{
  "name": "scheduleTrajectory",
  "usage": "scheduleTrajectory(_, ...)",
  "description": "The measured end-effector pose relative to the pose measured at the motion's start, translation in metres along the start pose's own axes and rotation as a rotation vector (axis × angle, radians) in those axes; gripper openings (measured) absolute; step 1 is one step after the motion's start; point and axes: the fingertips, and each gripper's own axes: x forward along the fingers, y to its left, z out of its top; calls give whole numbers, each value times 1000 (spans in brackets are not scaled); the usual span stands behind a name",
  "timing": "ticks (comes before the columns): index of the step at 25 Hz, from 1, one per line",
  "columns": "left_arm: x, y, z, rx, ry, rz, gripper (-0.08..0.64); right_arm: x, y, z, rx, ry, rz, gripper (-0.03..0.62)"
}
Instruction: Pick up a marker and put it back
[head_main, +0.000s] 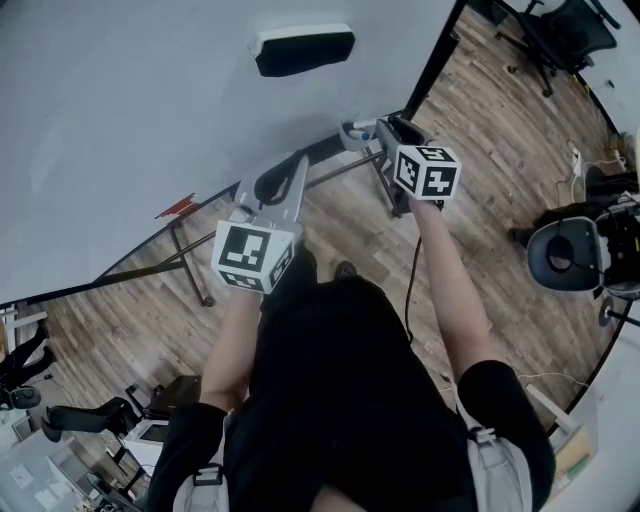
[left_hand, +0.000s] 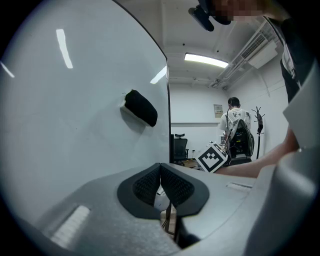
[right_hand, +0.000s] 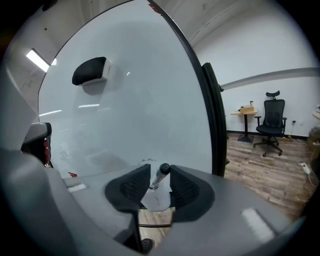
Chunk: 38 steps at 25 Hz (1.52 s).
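Right gripper view: right gripper (right_hand: 159, 176) jaws apart around marker (right_hand: 163, 170), not squeezing; person should retreat straight, no nudging. Left gripper (left_hand: 160, 172) closed, empty.

Black short-sleeved top (head_main: 350, 400). Left gripper (left_hand: 160, 172), right gripper (right_hand: 159, 177): grey shells, black ribbed pads (left_hand: 145, 187), white cubes (head_main: 252, 255) with black square markers; black cable (head_main: 412, 270).

Pale grey whiteboard (head_main: 150, 100) in black frame (right_hand: 212, 115), black eraser (head_main: 303, 50), small red mark (head_main: 180, 207). Black-capped marker (right_hand: 161, 173); grey jaws, black ribbed pads (right_hand: 133, 186). Black-and-white square-patterned cubes (head_main: 252, 257). Brown wood-plank floor (head_main: 500, 120), black chair (right_hand: 272, 120), black shirt (head_main: 340, 400).
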Motion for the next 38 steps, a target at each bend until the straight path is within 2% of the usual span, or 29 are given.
scheduleTrajectory(12, -7, -12, 2, 3, -19, -24, 11, -25, -8, -4, -11, -9, -42, 125)
scheduleTrajectory(21, -11, -26, 3, 1, -36, -58, 11, -61, 1, -2, -55, -44, -65, 117)
scheduleTrajectory(25, -11, -32, 5, 0, -39, -75, 11, -86, 4, 4, -141, -72, -96, 73)
scheduleTrajectory(28, -10, -39, 6, 0, -35, -90, 11, -105, 11, 9, -225, -96, -114, 63)
scheduleTrajectory(31, -8, -48, 8, 5, -32, -107, 11, -119, 25, 16, -266, -132, -77, 28)
scheduleTrajectory(38, -3, -50, 9, 9, -24, -131, 11, -131, 63, 28, -300, -195, 32, 2)
